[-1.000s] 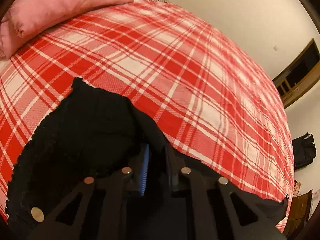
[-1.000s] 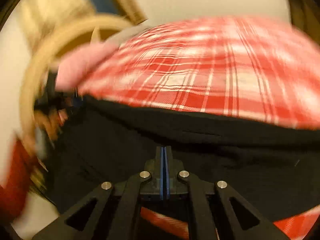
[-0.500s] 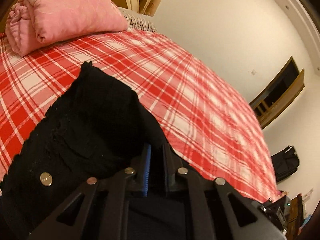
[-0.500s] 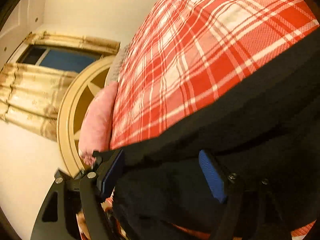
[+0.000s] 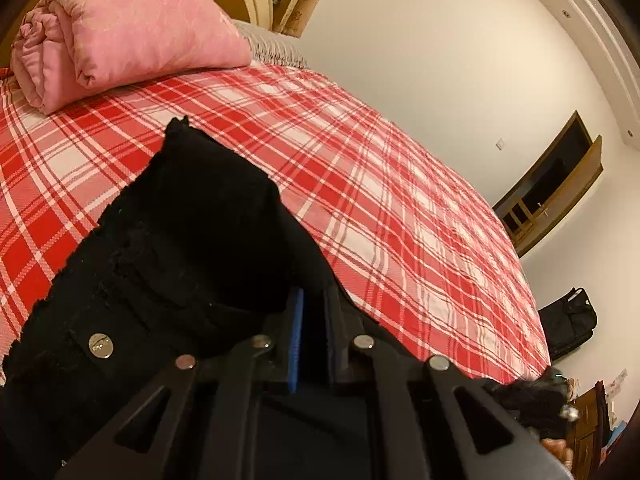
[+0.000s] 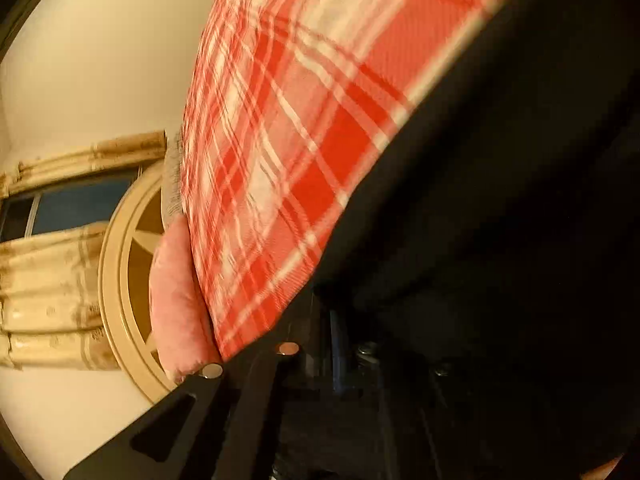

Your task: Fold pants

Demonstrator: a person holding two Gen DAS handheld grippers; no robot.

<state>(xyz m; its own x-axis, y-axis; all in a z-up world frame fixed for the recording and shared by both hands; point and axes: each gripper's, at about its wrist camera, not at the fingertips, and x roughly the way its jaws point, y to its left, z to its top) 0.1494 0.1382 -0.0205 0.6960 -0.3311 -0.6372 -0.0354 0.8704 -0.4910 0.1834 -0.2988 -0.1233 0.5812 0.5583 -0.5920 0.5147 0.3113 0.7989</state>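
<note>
Black pants (image 5: 180, 248) lie on a red and white plaid bed cover (image 5: 380, 200); a metal button shows at their waist on the lower left. My left gripper (image 5: 312, 312) is shut on a fold of the black fabric, blue pads nearly together. In the right wrist view the pants (image 6: 500, 200) fill the right side and drape over my right gripper (image 6: 340, 340). Its fingers are dark and close together, shut on the cloth. The view is rolled sideways and blurred.
A rolled pink blanket (image 5: 120, 40) lies at the head of the bed, before a round cream headboard (image 6: 128, 280). Curtains (image 6: 48, 280) hang by a window. A dark bag (image 5: 568, 320) sits on the floor by the far wall.
My right gripper opened half a second ago and has now closed on the pants, rolling sideways. My left gripper has kept its hold and tilted up, lifting the fabric.
</note>
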